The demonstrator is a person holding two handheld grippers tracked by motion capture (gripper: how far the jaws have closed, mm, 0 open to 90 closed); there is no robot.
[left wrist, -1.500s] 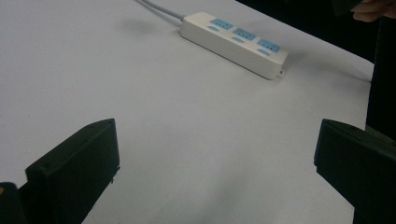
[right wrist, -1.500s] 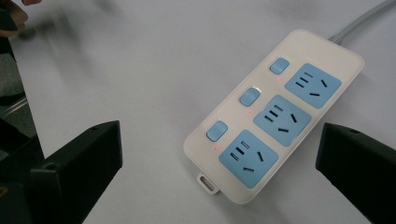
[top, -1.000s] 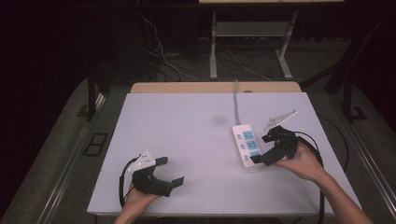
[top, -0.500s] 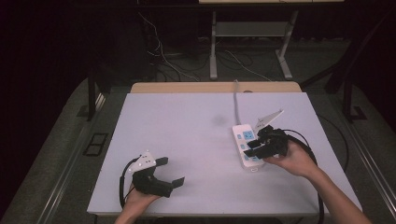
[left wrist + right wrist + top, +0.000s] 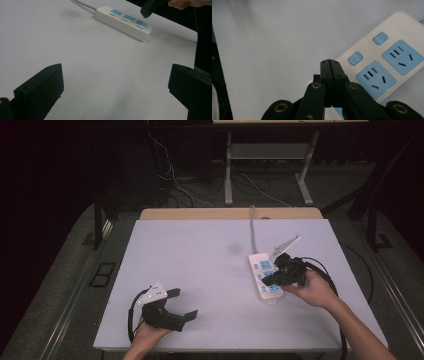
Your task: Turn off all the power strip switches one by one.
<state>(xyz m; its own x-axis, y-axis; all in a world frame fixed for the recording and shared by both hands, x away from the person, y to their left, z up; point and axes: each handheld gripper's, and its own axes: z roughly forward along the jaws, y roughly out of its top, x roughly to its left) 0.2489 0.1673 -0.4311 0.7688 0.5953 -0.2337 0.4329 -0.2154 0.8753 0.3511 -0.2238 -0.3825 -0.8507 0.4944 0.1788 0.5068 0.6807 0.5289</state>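
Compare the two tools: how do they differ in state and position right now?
The left tool is wide open; the right tool is shut with nothing between its jaws. The left tool sits over bare table near the front edge; the right tool is over the power strip. Both are hand-held.

The left claw (image 5: 182,304) sits low at the near left, held from behind by the left hand (image 5: 147,336), its jaws spread wide apart and pointing right. At the right, the right hand (image 5: 312,290) holds the right claw (image 5: 268,281) tilted down, jaws pressed together.
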